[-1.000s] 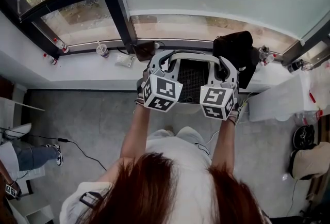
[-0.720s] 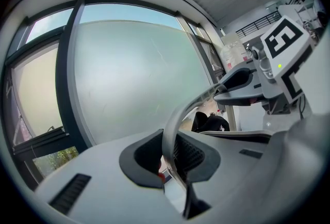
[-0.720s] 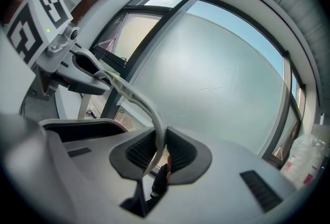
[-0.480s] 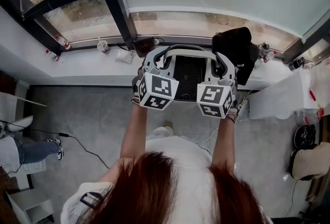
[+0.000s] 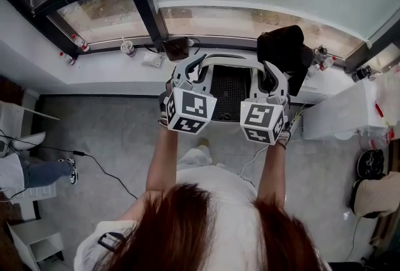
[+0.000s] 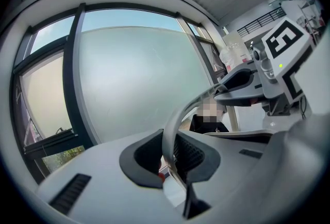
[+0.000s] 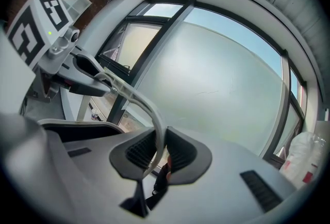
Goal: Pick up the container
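Gripping the container [image 5: 230, 85] by its thin white rim [image 6: 171, 127], the left gripper [image 6: 172, 158] and right gripper [image 7: 157, 153] each have jaws narrowed onto it. It hangs by the window sill [image 5: 106, 73] near edge, with open floor [image 5: 125, 138] left of it and a black bag [image 5: 284, 51] near its right.

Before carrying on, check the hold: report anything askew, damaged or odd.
Nothing stands out. The left gripper and right gripper each have jaws shut on the container rim, at opposite sides, and it sits evenly between them.
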